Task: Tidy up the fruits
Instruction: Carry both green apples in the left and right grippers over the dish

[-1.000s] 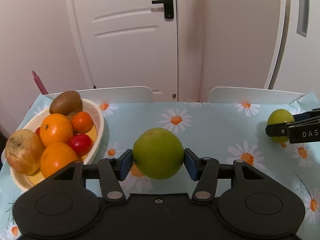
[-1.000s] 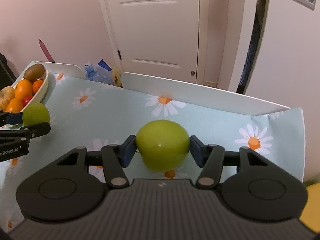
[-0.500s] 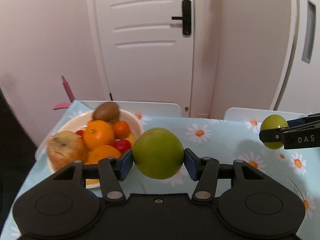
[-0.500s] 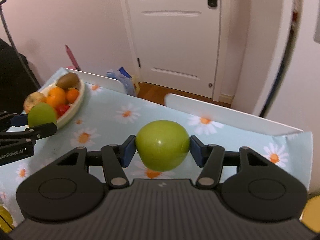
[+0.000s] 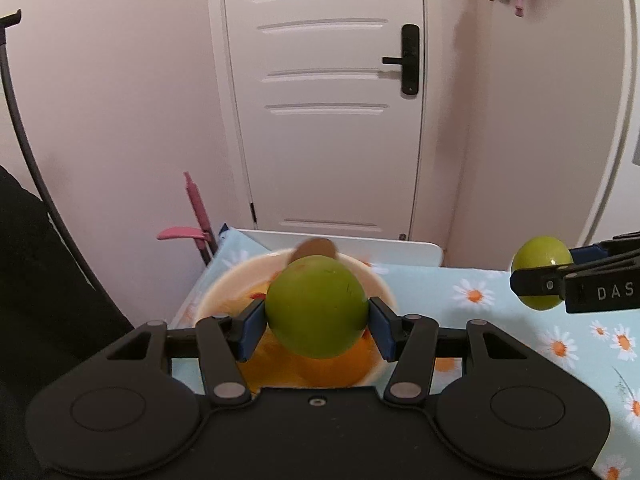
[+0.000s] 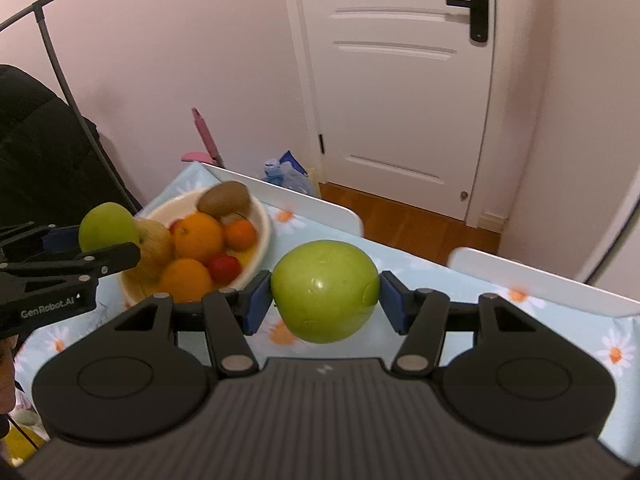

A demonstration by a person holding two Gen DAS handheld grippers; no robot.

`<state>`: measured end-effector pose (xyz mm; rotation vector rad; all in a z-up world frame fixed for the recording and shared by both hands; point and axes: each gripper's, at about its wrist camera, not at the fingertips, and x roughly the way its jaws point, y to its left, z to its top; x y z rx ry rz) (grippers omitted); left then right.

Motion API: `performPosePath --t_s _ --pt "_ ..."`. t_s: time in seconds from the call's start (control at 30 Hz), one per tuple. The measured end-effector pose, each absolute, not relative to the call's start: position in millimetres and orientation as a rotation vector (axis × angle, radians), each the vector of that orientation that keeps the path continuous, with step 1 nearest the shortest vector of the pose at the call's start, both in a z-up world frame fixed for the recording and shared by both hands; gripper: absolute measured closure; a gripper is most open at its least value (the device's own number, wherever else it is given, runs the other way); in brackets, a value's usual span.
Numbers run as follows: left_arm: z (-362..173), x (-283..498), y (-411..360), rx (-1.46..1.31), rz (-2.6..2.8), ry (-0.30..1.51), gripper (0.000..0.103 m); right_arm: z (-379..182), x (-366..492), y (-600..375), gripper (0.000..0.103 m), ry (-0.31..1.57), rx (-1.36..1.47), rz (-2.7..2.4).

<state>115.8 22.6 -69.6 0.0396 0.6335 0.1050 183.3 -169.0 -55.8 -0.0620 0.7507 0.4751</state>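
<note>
- The left gripper [image 5: 316, 322] has come up and across until the cream oval ceramic fruit bowl [image 5: 224, 284] sits directly behind and under its jaws; a second ago the bowl lay well off to the jaws' left.
- Its jaws stand partly apart, blue pads pressed on both sides of a round dull-green apple [image 5: 316, 306], clear of the daisy-print tablecloth [image 5: 500, 320].
- From the right wrist view, this apple [image 6: 108, 227] hangs at the bowl's near rim, in front of a brownish apple [image 6: 154, 242].
- The right gripper [image 6: 325, 298] has travelled the same way: its jaws, partly apart, clamp a glossy yellow-green apple [image 6: 325, 292], and the bowl [image 6: 262, 220] now sits just beyond its left jaw, where earlier it was far off at the picture's edge.
- In the left view this second apple [image 5: 542, 272] floats well to the right of the left jaws, above the cloth.
- The bowl already holds oranges [image 6: 198, 238], a brown kiwi [image 6: 226, 199], a small tangerine [image 6: 240, 234] and a red tomato-like fruit [image 6: 224, 266].
- Judgement: both apples are mid-carry and near delivery; the left one looks almost placed for release, with the right one to follow. The crowded pile leaves little flat space, so either apple may roll.
</note>
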Motion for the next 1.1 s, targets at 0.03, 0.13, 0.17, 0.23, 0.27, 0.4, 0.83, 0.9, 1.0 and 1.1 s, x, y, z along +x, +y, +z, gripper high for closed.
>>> performPosePath --t_s 0.03,0.13,0.17,0.23,0.27,0.4,0.83,0.9,1.0,1.1 --pt "-68 117 30 0.039 0.105 0.631 0.044 -55 184 -162 0.03 0.751 -0.059 0.476" --pt "-66 124 49 0.042 0.101 0.627 0.044 -54 188 -144 0.03 0.753 -0.048 0.475" --pt "-66 126 55 0.043 0.099 0.629 0.044 -54 189 -138 0.03 0.754 -0.045 0.473" --pt "-66 133 67 0.044 0.091 0.633 0.044 -54 192 -126 0.03 0.757 -0.04 0.471" --pt "-66 136 72 0.045 0.087 0.635 0.044 -54 193 -120 0.03 0.759 -0.038 0.469" --pt "-70 153 90 0.056 0.068 0.657 0.044 -57 202 -99 0.03 0.766 -0.031 0.457" --pt "-102 217 126 0.081 -0.013 0.736 0.044 -77 230 -62 0.03 0.798 -0.005 0.387" --pt "-107 224 127 0.091 -0.027 0.749 0.044 -80 233 -61 0.03 0.805 0.001 0.375" --pt "-117 234 127 0.099 -0.043 0.769 0.044 -84 235 -58 0.03 0.812 0.003 0.36" --pt "-124 240 128 0.096 -0.055 0.786 0.044 -88 236 -58 0.03 0.818 0.006 0.349"
